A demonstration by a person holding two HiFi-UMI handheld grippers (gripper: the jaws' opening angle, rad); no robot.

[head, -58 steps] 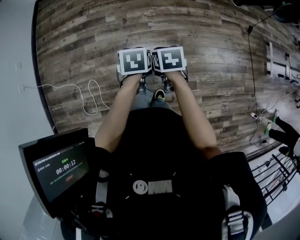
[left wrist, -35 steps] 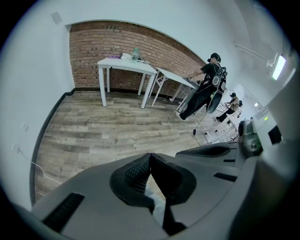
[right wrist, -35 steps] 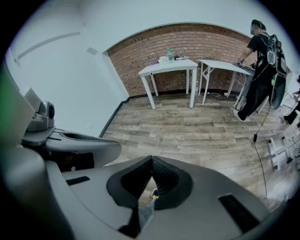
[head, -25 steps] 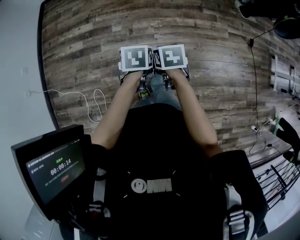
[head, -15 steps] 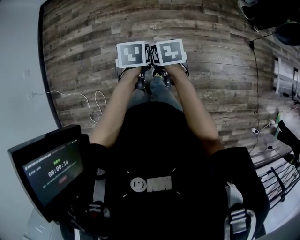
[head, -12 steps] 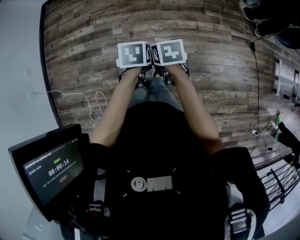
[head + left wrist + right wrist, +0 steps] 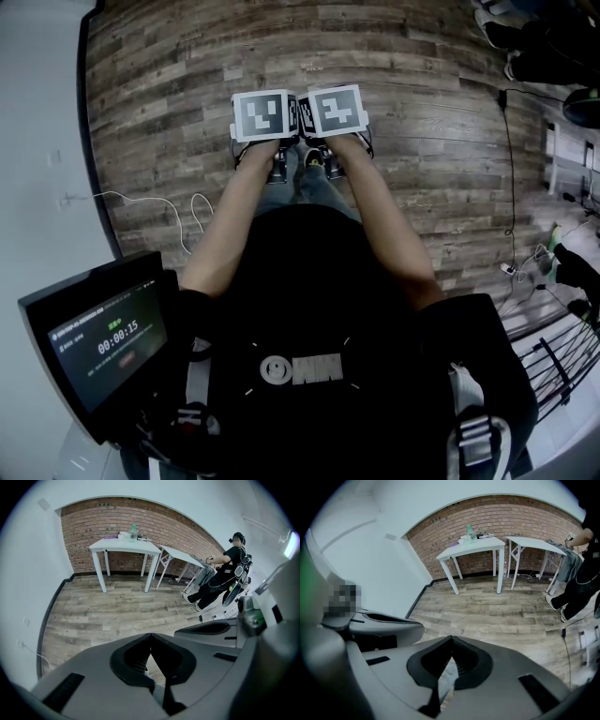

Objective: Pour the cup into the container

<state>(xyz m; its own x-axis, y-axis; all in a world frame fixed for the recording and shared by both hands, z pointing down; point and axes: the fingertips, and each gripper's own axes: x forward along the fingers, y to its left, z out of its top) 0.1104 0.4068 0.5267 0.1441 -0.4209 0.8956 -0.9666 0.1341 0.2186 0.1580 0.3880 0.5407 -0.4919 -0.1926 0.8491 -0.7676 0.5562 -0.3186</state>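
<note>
My left gripper (image 7: 263, 116) and right gripper (image 7: 336, 111) are held side by side in front of the person's body, over the wood floor, both angled down. Both are shut, with nothing between the jaws: in the left gripper view the left gripper (image 7: 151, 635) has its tips together, and so does the right gripper (image 7: 451, 639) in the right gripper view. Far across the room, by a brick wall, stands a white table (image 7: 126, 546) (image 7: 471, 548). On it are a greenish bottle (image 7: 133, 530) (image 7: 468, 531) and small items too far off to tell apart.
A second white table (image 7: 183, 555) (image 7: 534, 543) stands beside the first. Another person in black (image 7: 228, 569) stands at the right of the room. A screen with a timer (image 7: 98, 337) hangs at my lower left. A white cable (image 7: 178, 202) lies on the floor, and a wire rack (image 7: 561, 349) is at lower right.
Both grippers have moved together, still side by side and shut, and the floor has slid under them. The screen's timer has counted up.
</note>
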